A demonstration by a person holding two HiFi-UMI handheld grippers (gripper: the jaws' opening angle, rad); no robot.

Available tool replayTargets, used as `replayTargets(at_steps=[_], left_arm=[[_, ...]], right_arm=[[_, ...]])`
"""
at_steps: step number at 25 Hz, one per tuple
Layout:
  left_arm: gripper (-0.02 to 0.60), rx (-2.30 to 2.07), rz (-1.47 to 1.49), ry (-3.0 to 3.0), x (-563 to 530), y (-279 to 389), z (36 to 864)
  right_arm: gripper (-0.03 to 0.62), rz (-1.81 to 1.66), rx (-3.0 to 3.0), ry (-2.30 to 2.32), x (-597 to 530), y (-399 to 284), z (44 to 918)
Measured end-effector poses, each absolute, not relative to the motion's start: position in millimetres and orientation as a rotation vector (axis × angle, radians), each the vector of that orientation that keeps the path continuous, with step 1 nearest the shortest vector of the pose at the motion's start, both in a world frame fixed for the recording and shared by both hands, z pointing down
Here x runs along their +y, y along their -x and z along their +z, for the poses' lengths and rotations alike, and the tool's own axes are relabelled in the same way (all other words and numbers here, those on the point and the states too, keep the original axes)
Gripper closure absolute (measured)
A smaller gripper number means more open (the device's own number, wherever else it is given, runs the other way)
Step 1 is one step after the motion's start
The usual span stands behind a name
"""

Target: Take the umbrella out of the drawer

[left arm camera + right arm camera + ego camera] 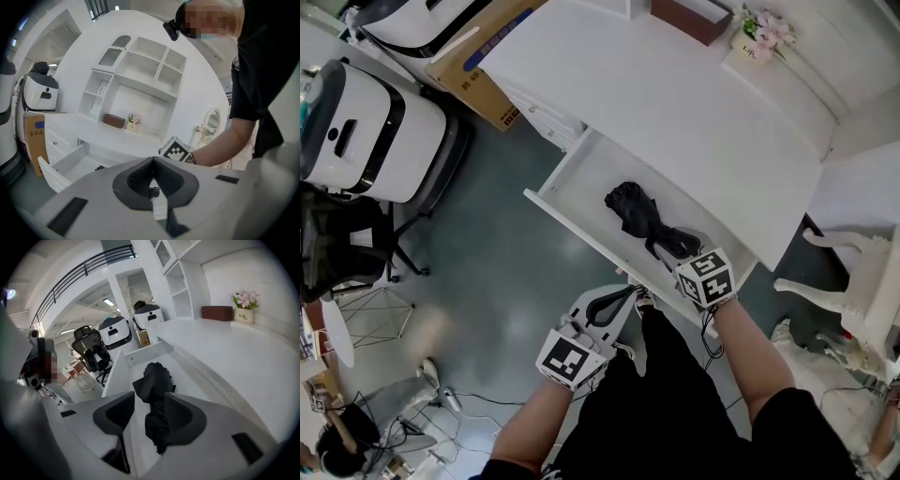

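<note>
A black folded umbrella (637, 214) lies in the open white drawer (572, 230) under the desk top. My right gripper (675, 251) reaches into the drawer at the umbrella's near end. In the right gripper view the umbrella (157, 399) runs between the jaws of that gripper (149, 401), which stand apart; a strip of bare drawer floor (136, 437) shows beside the left jaw. My left gripper (630, 292) hangs in front of the drawer's front panel, shut and holding nothing. The left gripper view shows its jaws (152, 161) meeting, with the drawer (70, 161) low at the left.
The white desk top (694, 103) carries a brown box (703, 14) and a small flower pot (759, 37). A cardboard box (478, 89), a white machine (366, 131) and an office chair (337, 244) stand left of the desk. A white chair (872, 281) stands at the right.
</note>
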State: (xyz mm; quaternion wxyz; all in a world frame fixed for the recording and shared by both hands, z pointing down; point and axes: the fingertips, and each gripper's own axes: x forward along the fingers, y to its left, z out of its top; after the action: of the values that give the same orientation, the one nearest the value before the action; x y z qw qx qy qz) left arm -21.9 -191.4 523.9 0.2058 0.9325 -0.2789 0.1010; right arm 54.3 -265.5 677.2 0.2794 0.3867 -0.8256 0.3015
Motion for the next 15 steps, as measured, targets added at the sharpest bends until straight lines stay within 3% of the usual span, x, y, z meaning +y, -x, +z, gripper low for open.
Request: replayTargets(at_steps=[15], left_arm=[[0.578, -0.759, 0.296, -2.547, -202, 10, 549]], right_arm=[[0.353, 0.780, -2.097, -0.833, -276, -47, 753]])
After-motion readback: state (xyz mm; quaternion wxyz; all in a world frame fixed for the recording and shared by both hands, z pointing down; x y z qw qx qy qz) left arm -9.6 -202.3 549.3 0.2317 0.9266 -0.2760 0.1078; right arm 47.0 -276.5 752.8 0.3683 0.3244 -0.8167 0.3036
